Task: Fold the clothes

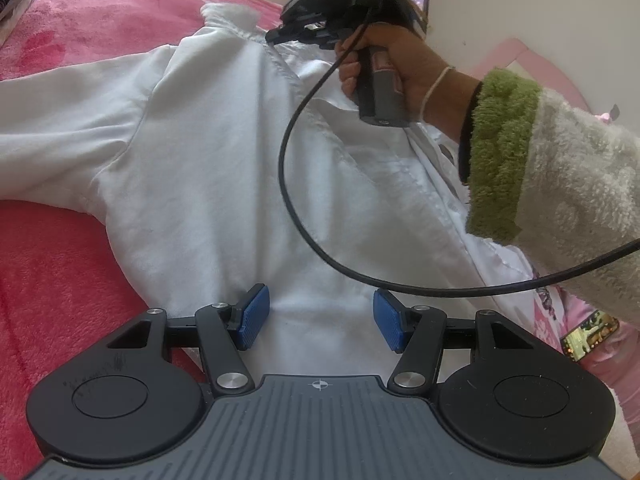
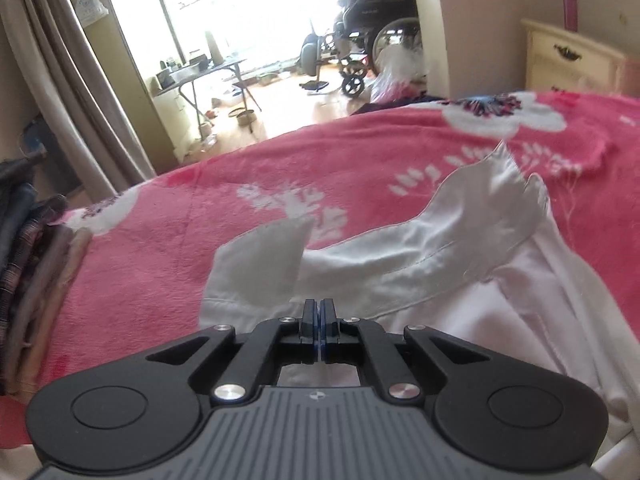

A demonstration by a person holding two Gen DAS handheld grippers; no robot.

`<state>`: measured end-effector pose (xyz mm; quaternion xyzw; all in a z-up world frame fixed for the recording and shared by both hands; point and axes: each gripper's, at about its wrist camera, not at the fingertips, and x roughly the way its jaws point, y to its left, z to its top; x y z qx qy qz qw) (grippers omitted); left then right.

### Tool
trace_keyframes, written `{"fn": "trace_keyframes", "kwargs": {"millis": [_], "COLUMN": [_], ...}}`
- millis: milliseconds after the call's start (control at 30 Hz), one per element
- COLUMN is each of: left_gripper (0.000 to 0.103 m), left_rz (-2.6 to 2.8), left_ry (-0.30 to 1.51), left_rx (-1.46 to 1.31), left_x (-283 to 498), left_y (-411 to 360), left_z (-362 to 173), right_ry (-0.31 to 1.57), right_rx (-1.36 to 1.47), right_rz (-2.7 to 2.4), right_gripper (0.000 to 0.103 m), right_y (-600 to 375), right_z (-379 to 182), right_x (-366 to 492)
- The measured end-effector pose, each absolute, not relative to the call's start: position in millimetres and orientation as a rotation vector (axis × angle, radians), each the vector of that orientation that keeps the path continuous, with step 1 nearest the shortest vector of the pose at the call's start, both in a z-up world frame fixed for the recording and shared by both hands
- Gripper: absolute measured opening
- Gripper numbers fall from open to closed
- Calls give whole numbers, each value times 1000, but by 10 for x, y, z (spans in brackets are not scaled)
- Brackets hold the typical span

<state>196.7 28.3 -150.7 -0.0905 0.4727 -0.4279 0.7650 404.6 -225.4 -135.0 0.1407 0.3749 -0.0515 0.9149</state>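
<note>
- A white collared shirt point(image 1: 208, 152) lies spread flat on a bed covered by a pink floral blanket point(image 1: 60, 264), its collar point(image 2: 400, 248) toward the far end and one sleeve point(image 1: 52, 120) stretched out to the left; laid flat like this, it looks ready to have its sides folded inward.
- The left gripper point(image 1: 320, 316) hovers over the lower body of the shirt with its blue-padded fingers point(image 1: 254, 316) spread apart and nothing between them. It seems placed to steady or take the hem while the other side is worked.
- The right gripper point(image 2: 319, 320) is at the collar end, held by the person's right hand point(image 1: 400, 68), whose sleeve has a fuzzy green cuff point(image 1: 500, 152). Its fingers are pressed together right at the cloth below the collar; whether fabric is actually pinched between them cannot be told, as the tips hide the contact.
- A black cable point(image 1: 304, 216) hangs from the right gripper across the shirt and could drag on the cloth during a fold.
- A stack of folded clothes point(image 2: 28, 264) sits at the blanket's left edge, likely where finished items go.
- The fold looks barely begun: the left sleeve is still extended.
</note>
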Motion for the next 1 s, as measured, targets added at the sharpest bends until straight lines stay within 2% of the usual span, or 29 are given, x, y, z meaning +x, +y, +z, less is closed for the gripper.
{"fn": "trace_keyframes", "kwargs": {"millis": [300,467,600,800,900,1000], "left_gripper": [58,58,58,58,58,58], "left_rz": [-937,-935,-916,-924,-975,-1021], "left_ry": [1026,1024,1006,930,909,973], "left_rx": [-210,-224,-222,-188,-150,-99], "left_x": [1931,1955,1962,1847,1721,1561], "left_y": [323,375,409,397,285,151], "left_z": [-1510,-1488,-1430,-1239,-1154,-1123], "right_ry": [785,744,673,654,720,827], "right_rx": [275,318,342,331,358,442], "right_rz": [-144,-143,-126,-164,-154,-126], "right_gripper": [0,3,3,4,4,4], "right_y": [-2266,-2508,-2883,-3207,-3109,-2886], "right_z": [-1583,-1181,-549,313,453,234], "right_x": [4138,3866,3214,1675,928,328]}}
